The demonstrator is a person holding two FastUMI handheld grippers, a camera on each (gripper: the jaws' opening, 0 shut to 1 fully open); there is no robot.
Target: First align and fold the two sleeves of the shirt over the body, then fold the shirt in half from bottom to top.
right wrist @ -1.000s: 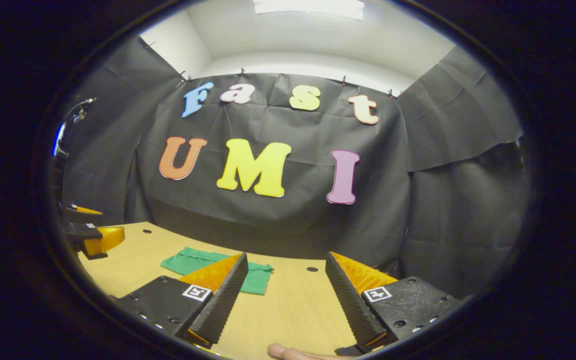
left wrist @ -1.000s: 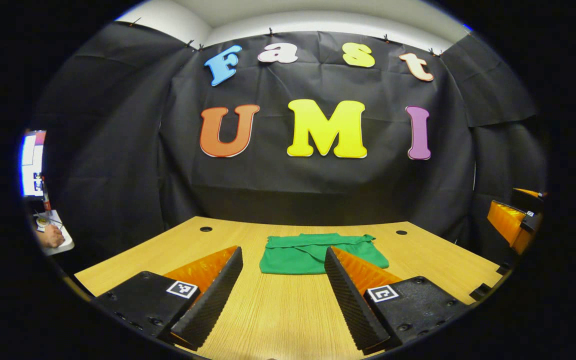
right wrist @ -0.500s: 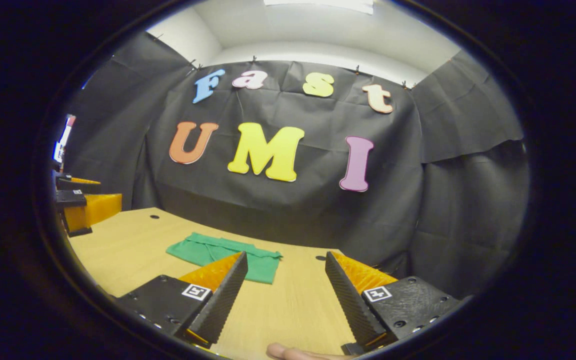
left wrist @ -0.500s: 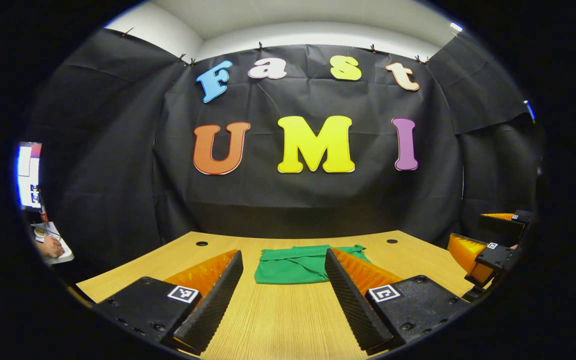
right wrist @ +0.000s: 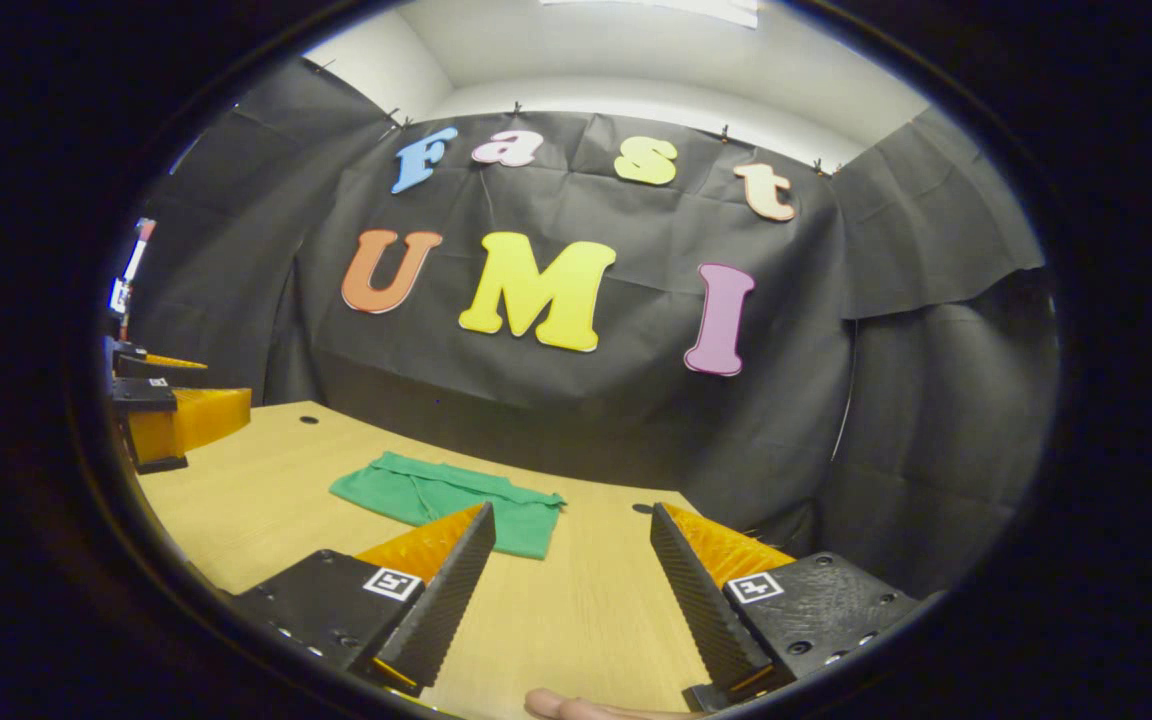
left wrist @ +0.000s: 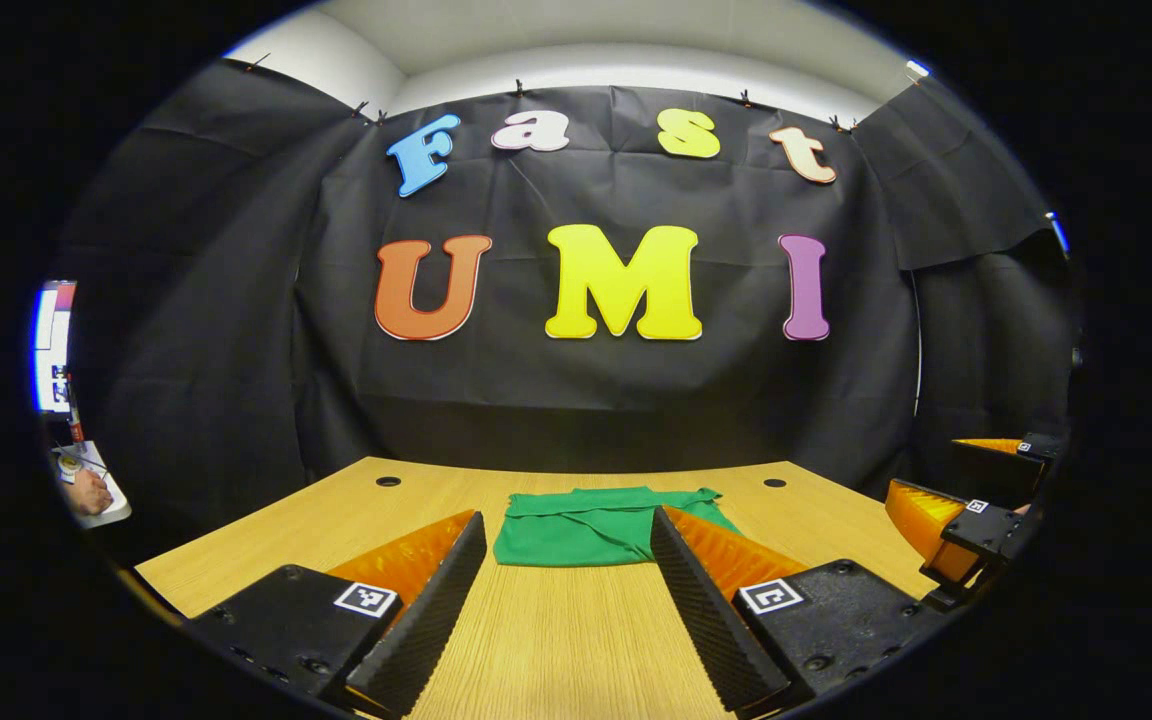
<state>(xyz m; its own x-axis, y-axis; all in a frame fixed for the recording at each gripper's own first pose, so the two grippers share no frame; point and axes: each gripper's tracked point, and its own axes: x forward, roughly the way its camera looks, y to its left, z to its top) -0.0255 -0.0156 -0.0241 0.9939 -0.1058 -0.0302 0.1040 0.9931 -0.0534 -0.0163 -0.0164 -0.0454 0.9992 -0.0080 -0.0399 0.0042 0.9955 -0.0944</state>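
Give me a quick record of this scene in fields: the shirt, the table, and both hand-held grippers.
shirt: green, lying folded on the table, far side
table: light wood, two small round holes near the far edge
left hand-held gripper: open, above the table, short of the shirt, holding nothing
right hand-held gripper: open, to the shirt's right, holding nothing

No legible text apart from the wall's letters.
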